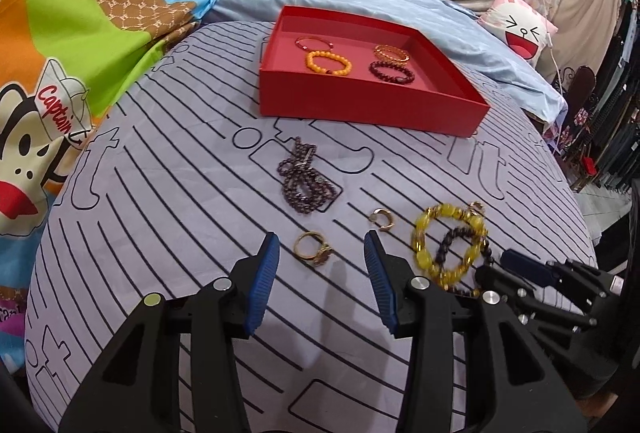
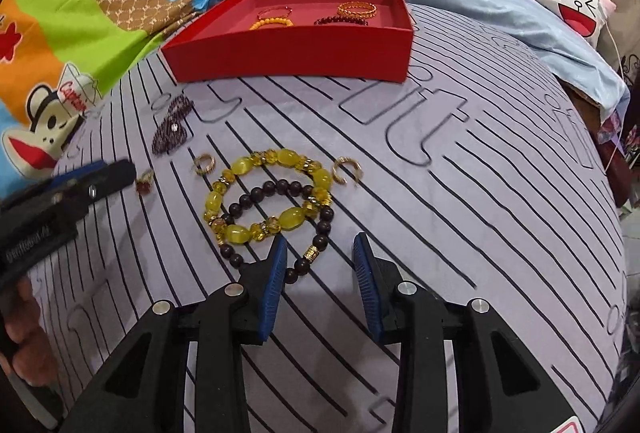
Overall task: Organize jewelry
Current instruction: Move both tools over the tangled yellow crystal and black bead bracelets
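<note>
Our right gripper hangs just over the bed with its blue pads parted and nothing pinched; the near arc of the dark wooden bead bracelet lies between them, the left pad seemingly at or on the strand, though we cannot tell if it touches. Our left gripper is likewise spread and empty, the gold ring with a dark stone lying loose on the striped bedsheet just ahead of its pads.

Overlapping the dark bracelet is the yellow glass-bead bracelet, so lifting one may well drag the other. We judge both to be light, limp strands of hard, smooth beads, likely on elastic: they will sag and swing, and a round bead can roll out of a pinch. The free arc nearest us, clear of the yellow beads, looks the best place to close on, across the strand, not on one bead.

Further out lie two small gold hoop earrings and, tiny and easy to press into the soft sheet, and a bunched dark purple bead necklace. Beyond them the red box already holds four bracelets, with bare floor nearer its front wall.
</note>
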